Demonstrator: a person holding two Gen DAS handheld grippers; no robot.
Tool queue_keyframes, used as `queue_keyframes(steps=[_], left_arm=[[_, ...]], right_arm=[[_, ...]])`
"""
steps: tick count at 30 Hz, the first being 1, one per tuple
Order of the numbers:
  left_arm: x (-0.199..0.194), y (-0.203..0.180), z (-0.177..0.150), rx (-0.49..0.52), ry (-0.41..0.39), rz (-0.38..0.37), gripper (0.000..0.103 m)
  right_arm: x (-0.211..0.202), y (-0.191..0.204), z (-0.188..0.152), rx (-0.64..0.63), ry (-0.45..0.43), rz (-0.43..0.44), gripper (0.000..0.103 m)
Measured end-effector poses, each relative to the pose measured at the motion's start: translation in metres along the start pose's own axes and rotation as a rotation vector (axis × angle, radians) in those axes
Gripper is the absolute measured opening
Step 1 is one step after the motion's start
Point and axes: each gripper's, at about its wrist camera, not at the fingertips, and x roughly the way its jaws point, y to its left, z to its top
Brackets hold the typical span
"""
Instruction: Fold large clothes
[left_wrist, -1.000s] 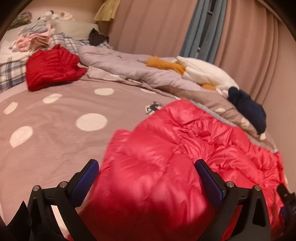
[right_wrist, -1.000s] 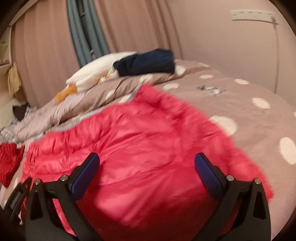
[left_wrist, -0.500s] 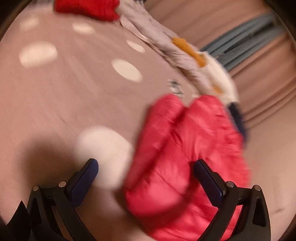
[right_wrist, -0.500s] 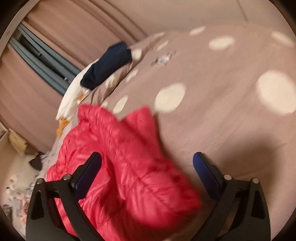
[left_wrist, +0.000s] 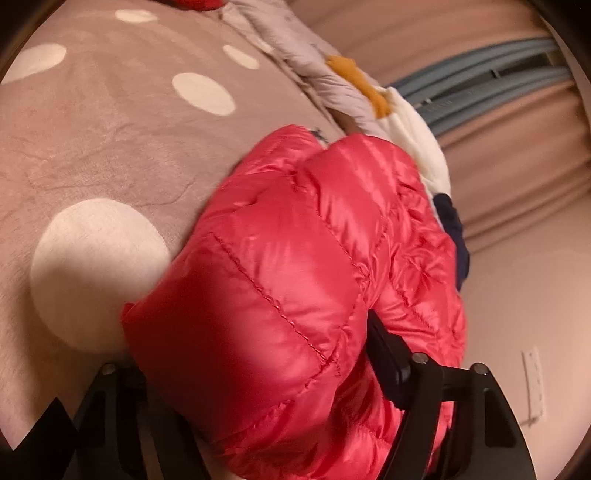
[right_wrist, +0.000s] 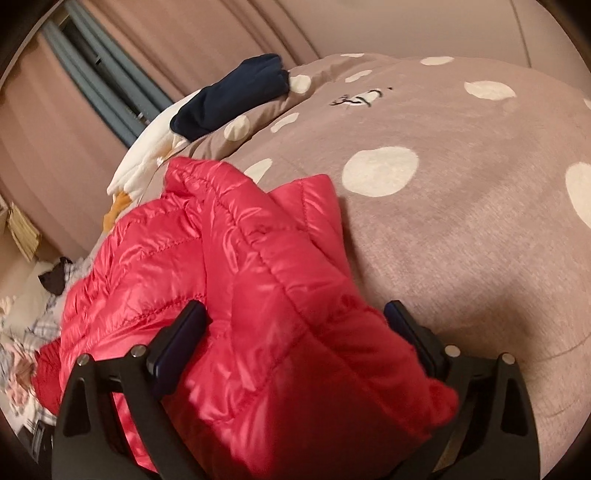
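My left tongs are closing around a near corner of the red jacket on the spotted bedspread, my right tongs gape around its other corner; folding looks barely begun.

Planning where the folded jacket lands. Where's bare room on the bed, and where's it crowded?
Free: the spotted blanket to the right of the red puffer jacket in the right wrist view; in the left wrist view, the stretch to its left. Crowded: beyond the jacket, by the curtains, where the navy garment, white garment and grey duvet pile up.
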Motion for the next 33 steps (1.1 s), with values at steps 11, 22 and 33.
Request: queue_keyframes(steps=[11, 22, 33], left_arm=[[-0.032, -0.021, 0.000, 0.154, -0.180, 0.143, 0.042], [-0.075, -0.011, 0.025, 0.102, -0.369, 0.189, 0.038], [-0.104, -0.098, -0.012, 0.478, -0.428, 0.024, 0.038]], right_arm=[[0.010, 0.015, 0.000, -0.078, 0.024, 0.055, 0.079], [0.027, 0.070, -0.026, -0.292, 0.162, 0.151, 0.074], [0.036, 0.090, -0.034, -0.391, 0.175, 0.051, 0.073]])
